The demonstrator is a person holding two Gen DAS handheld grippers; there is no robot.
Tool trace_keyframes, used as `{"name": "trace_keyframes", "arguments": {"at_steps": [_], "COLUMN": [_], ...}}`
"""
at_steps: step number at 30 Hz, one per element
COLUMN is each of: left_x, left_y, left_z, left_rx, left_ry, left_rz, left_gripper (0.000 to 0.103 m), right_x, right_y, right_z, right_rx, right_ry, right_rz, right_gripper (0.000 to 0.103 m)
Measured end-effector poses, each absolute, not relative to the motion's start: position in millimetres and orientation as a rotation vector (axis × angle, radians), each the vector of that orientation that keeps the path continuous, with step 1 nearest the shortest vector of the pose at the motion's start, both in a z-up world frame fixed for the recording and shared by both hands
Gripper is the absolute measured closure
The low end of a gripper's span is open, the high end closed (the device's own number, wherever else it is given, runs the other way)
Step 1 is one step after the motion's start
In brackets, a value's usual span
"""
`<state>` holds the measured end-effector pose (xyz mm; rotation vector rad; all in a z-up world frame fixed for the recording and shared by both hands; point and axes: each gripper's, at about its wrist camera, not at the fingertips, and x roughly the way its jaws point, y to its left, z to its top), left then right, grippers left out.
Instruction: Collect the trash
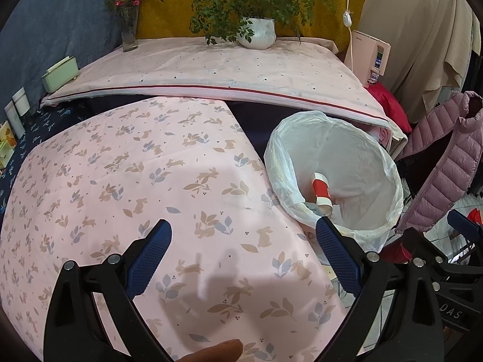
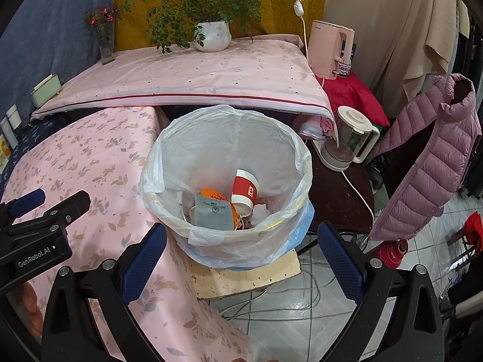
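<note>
Trash bin [image 2: 229,163] below wide-open, empty right hand-held gripper [image 2: 241,241]; left hand-held gripper [image 1: 243,238] likewise, over tablecloth [image 1: 120,181].

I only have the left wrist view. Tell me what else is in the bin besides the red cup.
Observer: The right wrist view looks straight into the bin. Beside the red cup lie a grey pouch and something orange.
Operator: Report the right gripper.
Observer: The right gripper is empty, its jaws wide apart around the bin's near rim.
Operator: Say what the bin stands on.
Observer: A pale board on the tiled floor, with loose cables beside it.
</note>
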<state>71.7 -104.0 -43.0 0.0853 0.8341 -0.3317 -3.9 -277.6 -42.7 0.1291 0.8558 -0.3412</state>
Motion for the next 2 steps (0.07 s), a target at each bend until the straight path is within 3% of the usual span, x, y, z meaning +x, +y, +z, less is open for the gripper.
{"name": "trace_keyframes", "arguments": {"at_steps": [2], "left_x": [71.6], "left_y": [-104.7], "left_z": [-43.7], "left_rx": [0.091], "left_ry": [0.834], "left_rz": [-0.337], "left_gripper": [0.011], "right_x": [-4.0], "right_y": [-277.3], "right_z": [-43.4], "right_rx": [0.128], "right_ry": [0.857], "right_rz": [-0.342], "right_gripper": [0.007]}}
